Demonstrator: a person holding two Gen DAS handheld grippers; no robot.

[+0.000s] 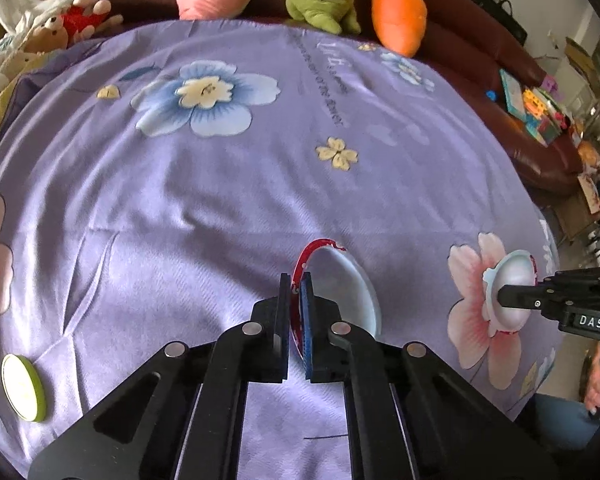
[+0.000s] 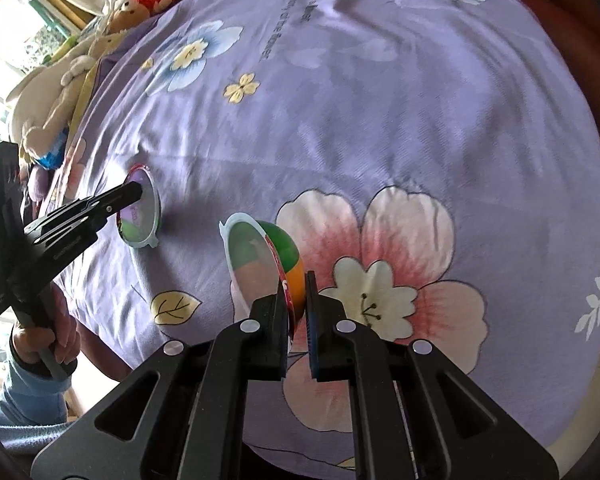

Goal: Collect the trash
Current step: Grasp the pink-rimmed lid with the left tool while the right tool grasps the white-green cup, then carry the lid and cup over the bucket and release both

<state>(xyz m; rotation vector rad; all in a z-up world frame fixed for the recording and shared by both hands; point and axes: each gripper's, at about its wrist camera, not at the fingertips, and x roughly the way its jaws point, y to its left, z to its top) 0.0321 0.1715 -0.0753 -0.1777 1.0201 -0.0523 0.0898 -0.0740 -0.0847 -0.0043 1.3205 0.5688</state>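
A: Cups, two of them, both pinched. Left gripper (image 1: pixel 298 296) clamped tight on the wall of a red-rimmed cup (image 1: pixel 340 292), tipped on its side over the purple flowered cloth (image 1: pixel 220 200), near its front edge.

B: Same over on the right. Right gripper (image 2: pixel 297 300) squeezed onto the rim of a green and orange cup (image 2: pixel 268 264), also sideways, mouth facing left, just above the big pink flower print (image 2: pixel 380 248).

A: Spotted a green-edged lid (image 1: pixel 22 387) lying flat at the cloth's left edge too. Well apart from both cups.

B: Plush carrot (image 1: pixel 398 16) parked on the brown sofa (image 1: pixel 500 68) out back.
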